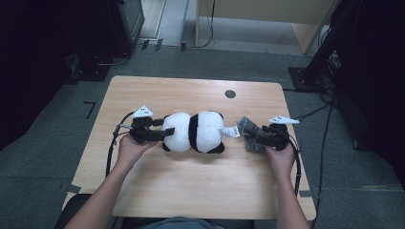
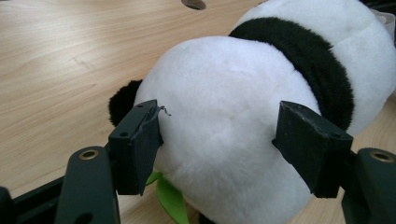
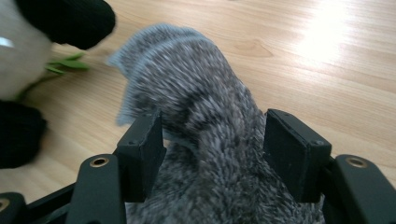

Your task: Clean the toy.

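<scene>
A black-and-white panda plush (image 1: 196, 131) lies on its side mid-table on the wooden table (image 1: 191, 186). My left gripper (image 1: 165, 133) holds its left end. In the left gripper view the two pads (image 2: 140, 144) press into the white fur of the panda (image 2: 224, 88) on either side of my left gripper (image 2: 217, 140). A grey fuzzy cloth (image 1: 248, 130) lies just right of the panda's white tag (image 1: 231, 131). My right gripper (image 1: 254, 137) is on it. In the right gripper view the grey cloth (image 3: 196, 93) fills the gap of my right gripper (image 3: 212, 149) and touches both pads.
A dark round hole (image 1: 230, 94) sits in the tabletop near the far edge. A green felt leaf (image 2: 170, 198) pokes out under the panda. Black stands and cables crowd the floor to the left and right of the table. Bare wood stretches in front of the panda.
</scene>
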A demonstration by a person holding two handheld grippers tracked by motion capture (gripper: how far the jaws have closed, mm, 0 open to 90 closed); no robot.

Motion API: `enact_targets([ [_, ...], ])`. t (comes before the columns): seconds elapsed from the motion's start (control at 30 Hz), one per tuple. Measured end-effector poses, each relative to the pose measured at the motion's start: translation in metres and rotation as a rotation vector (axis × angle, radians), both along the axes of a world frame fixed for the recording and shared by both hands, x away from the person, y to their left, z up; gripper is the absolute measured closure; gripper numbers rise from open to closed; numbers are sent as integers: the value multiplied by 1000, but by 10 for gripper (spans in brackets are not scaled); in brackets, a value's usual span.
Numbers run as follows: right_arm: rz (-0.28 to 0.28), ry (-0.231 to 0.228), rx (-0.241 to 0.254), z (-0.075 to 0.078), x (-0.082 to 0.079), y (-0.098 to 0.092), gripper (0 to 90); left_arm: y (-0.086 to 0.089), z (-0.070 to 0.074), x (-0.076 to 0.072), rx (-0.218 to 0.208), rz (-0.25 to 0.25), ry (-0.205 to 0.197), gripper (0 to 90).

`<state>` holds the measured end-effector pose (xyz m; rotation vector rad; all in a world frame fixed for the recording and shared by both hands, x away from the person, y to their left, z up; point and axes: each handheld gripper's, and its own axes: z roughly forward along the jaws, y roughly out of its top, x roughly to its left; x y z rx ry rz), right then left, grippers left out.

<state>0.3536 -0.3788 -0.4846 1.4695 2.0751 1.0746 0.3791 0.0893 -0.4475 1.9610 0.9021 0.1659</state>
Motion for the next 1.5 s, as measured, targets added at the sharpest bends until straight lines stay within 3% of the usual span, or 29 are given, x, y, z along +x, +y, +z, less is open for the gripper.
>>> enact_targets([
  [0.13, -4, -22, -32, -10, 1, 1, 449, 2, -3, -1, -9, 3, 9, 309],
  [0.3, -33, 6, -36, -18, 0, -2, 603, 3, -5, -2, -13, 4, 12, 307],
  [0.43, -41, 29, -54, -25, 0, -2, 624, 4, -6, -3, -13, 4, 13, 303],
  [0.6, -19, 46, -35, -29, 2, -4, 612, 4, -7, -2, -6, 5, 5, 291],
  [0.73, 12, 30, -121, -29, 2, 1, 616, 4, -8, -2, -7, 4, 2, 290],
  [0.8, -7, 35, -134, -27, 2, 3, 695, 4, -8, -2, -7, 5, 0, 289],
  [0.97, -52, 58, -124, -16, 2, 2, 776, 4, -5, -4, -8, 7, -4, 295],
  [1.07, -73, 73, -47, -6, 2, 1, 777, 6, -3, -5, -6, 7, -6, 303],
  [1.13, -79, 84, -34, 1, 3, 5, 777, 7, -2, -6, -9, 7, 4, 304],
  [1.33, -39, 27, -17, 32, 4, 27, 776, 10, -5, -12, -13, 9, 2, 306],
  [1.5, 20, 9, -4, 51, 6, 43, 776, 9, -7, -14, -4, 6, 8, 304],
])
